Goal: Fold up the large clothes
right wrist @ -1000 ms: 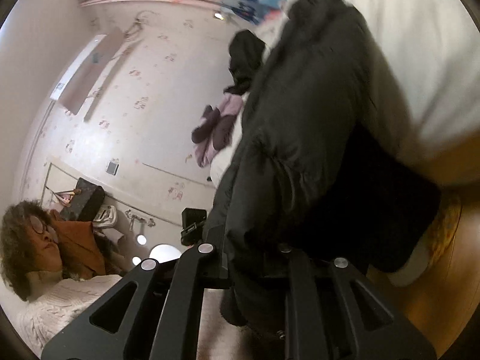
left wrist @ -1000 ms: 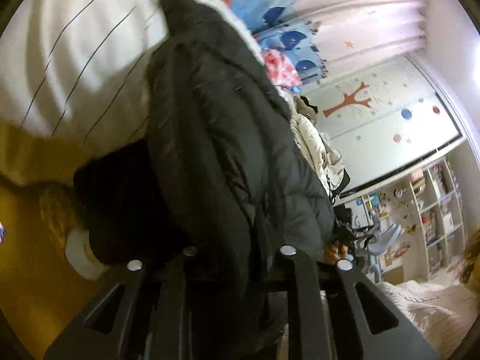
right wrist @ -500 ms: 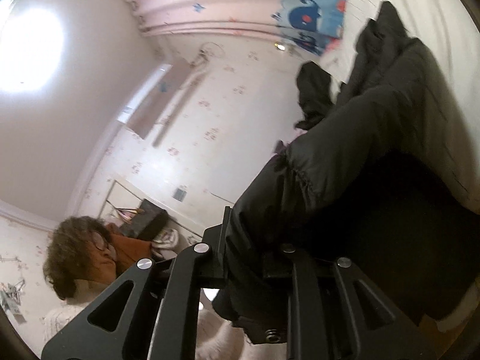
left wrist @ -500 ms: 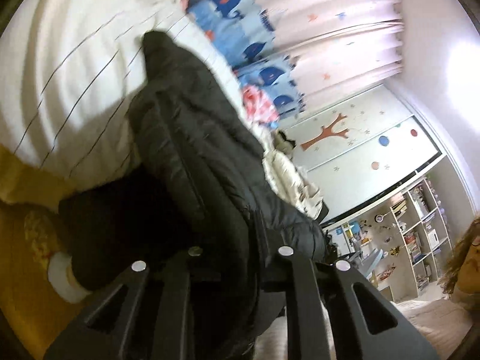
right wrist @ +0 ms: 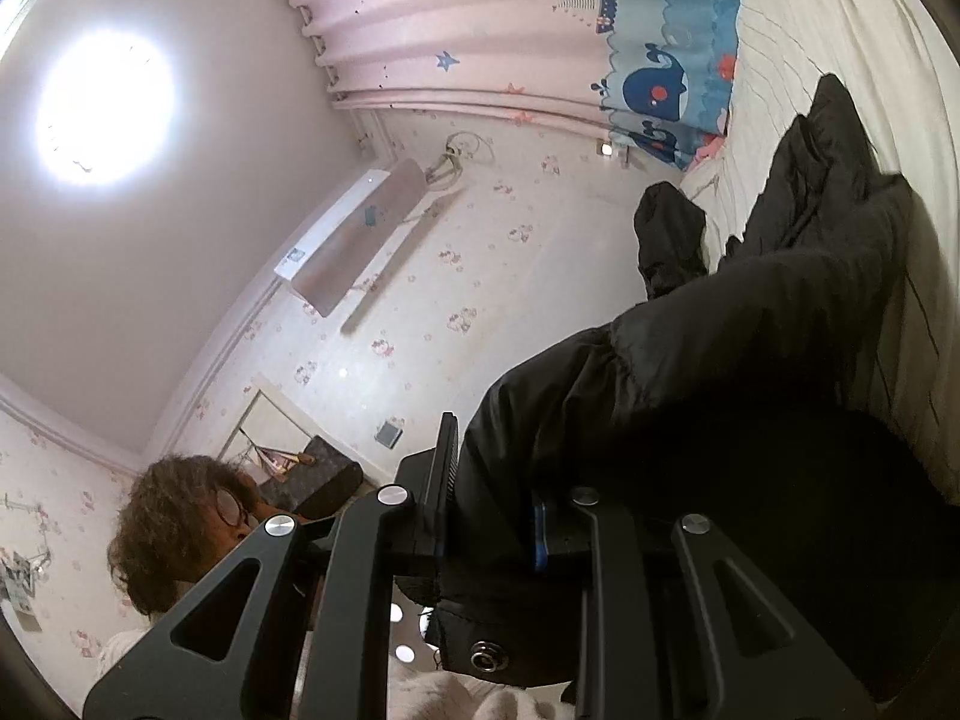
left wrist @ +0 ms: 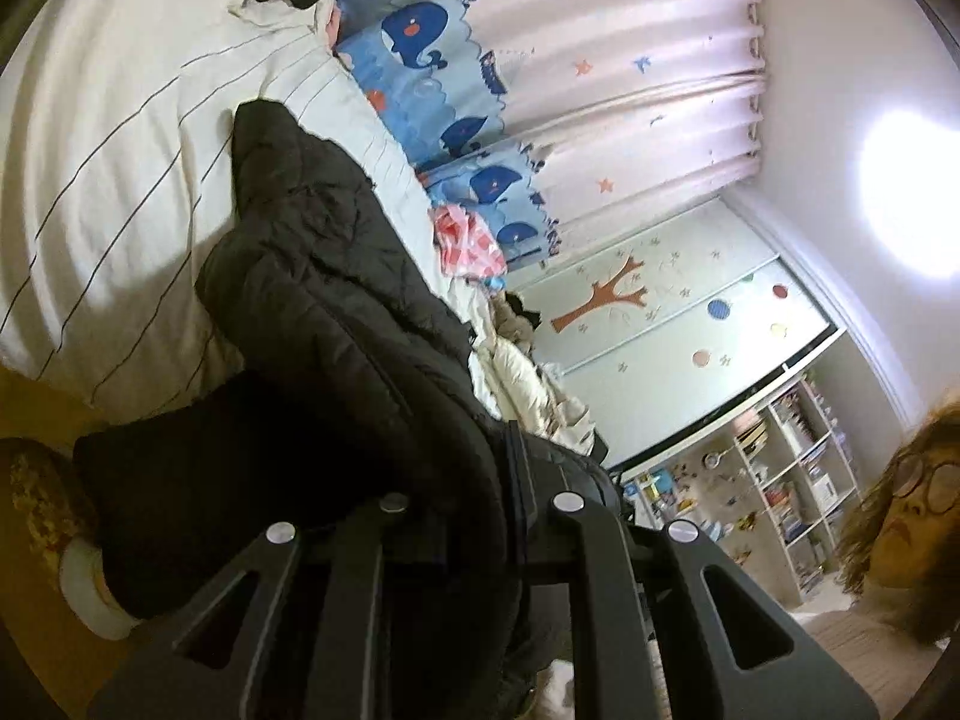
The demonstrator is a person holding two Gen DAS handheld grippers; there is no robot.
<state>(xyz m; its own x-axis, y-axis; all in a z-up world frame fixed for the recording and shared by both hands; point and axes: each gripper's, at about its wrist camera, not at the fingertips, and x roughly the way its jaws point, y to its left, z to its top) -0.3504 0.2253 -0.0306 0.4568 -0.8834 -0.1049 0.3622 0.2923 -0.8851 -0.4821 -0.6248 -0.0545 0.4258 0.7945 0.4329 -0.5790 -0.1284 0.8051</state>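
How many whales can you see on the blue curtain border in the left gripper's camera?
4. One large whale sits near the top, one lower down, one below that, and one beside the pink-and-white cloth. More may hide behind the bed.

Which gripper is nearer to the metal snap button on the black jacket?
Right. The snap button sits just below the right gripper, which clamps that jacket edge. The left gripper holds another part; no snap shows there.
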